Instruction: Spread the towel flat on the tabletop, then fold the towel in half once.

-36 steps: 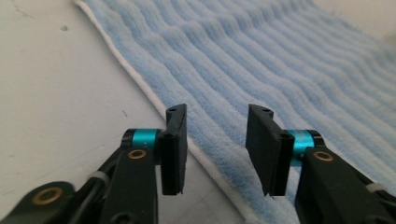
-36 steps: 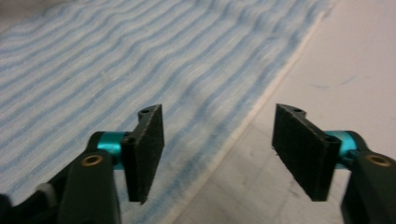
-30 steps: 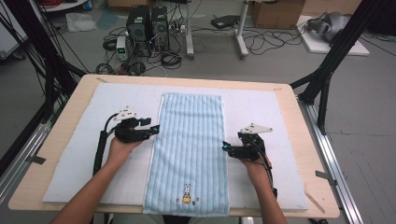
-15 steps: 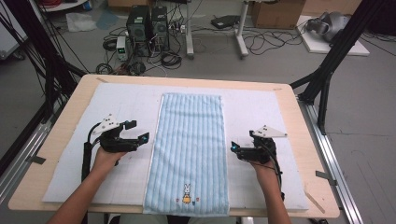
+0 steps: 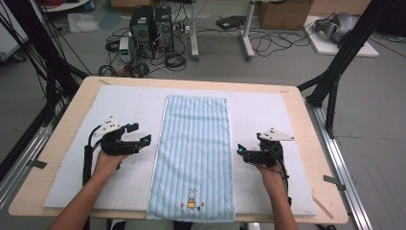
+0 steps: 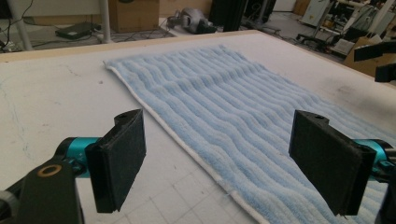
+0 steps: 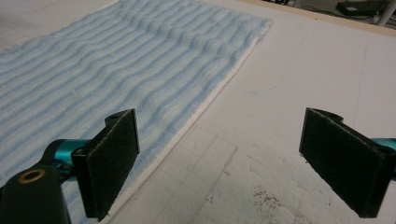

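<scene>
A light blue striped towel [image 5: 195,139] lies flat and lengthwise in the middle of the white mat [image 5: 268,115], with a small rabbit motif [image 5: 191,198] at its near end. My left gripper [image 5: 139,133] rests on the mat just left of the towel's left edge, pointing at it. In the left gripper view the towel [image 6: 233,107] stretches ahead of the left gripper [image 6: 218,116]. My right gripper [image 5: 241,151] sits just right of the towel's right edge [image 7: 205,105]. Both grippers' jaws have just been opening and stand wide with nothing between them; the right gripper [image 7: 220,114] is over bare mat.
The mat covers a wooden table [image 5: 313,143]. Bare mat lies on both sides of the towel. Black frame posts [image 5: 335,72] stand at the table's far corners. Computer towers [image 5: 151,24] and cables sit on the floor beyond the far edge.
My left gripper has drawn back leftward from the towel's left edge, and its jaws have spread. The right gripper has shifted slightly to the right, off the towel's right edge.
</scene>
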